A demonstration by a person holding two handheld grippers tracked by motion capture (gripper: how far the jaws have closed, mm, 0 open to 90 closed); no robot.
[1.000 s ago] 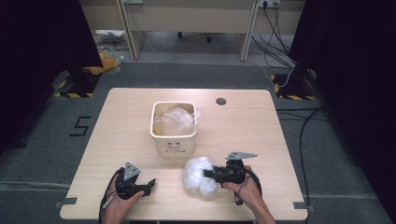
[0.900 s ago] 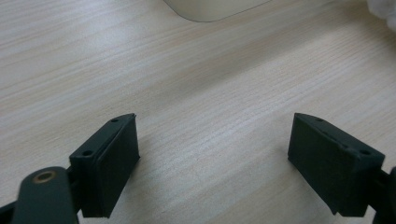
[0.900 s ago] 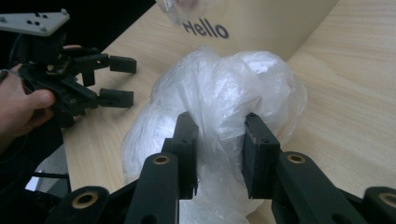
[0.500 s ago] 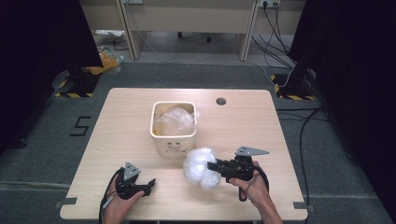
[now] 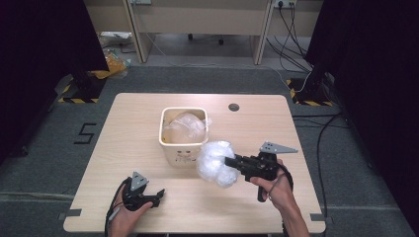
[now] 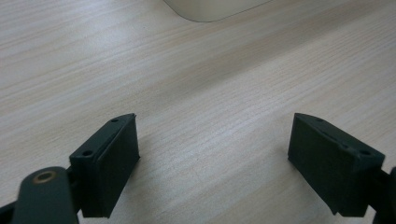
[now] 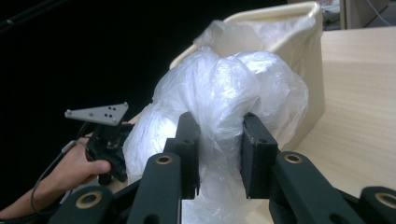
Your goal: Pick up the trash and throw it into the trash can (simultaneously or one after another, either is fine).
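Jaws of the left gripper (image 5: 159, 193) stood wide apart over bare table (image 6: 196, 93) at the near left, with nothing between them. Right of it, the right gripper (image 7: 219, 140) had its pads pinched into a crumpled plastic bag (image 5: 216, 163), lifted just off the wood. Its own camera showed the squeezed folds; from above, the bag hung beside the cream bin (image 5: 184, 146), already lined with plastic, farther back.

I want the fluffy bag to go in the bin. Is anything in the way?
Partly. The right gripper is shut on the plastic bag, lifted beside the bin, with nothing between them. But another crumpled bag already fills much of the bin, so it may have to sit on top.
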